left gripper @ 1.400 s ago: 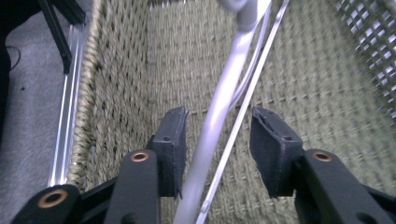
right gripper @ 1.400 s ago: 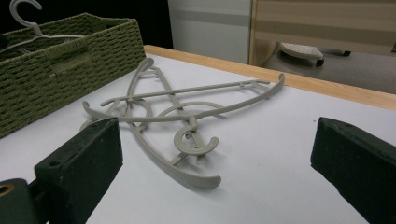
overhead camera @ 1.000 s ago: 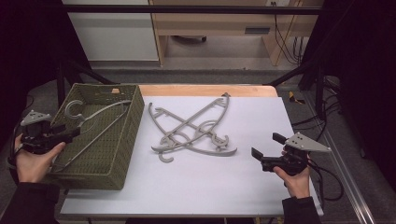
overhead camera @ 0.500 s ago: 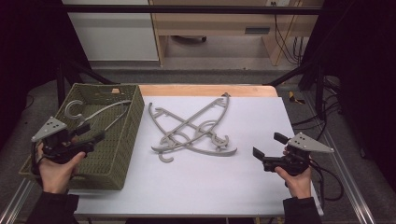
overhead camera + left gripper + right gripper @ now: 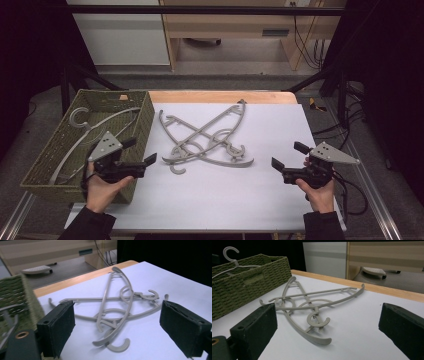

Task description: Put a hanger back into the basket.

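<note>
You have two grey hangers [image 5: 202, 139] lying flat and crossed over each other in an X just right of the basket [image 5: 142, 120], hooks curling toward you. A third hanger [image 5: 95, 130] lies inside the basket, its hook at the far end.

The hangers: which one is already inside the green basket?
The lone hanger lying in the basket, its hook in the far left corner. The other hangers lie crossed in a pile on the white table.
</note>
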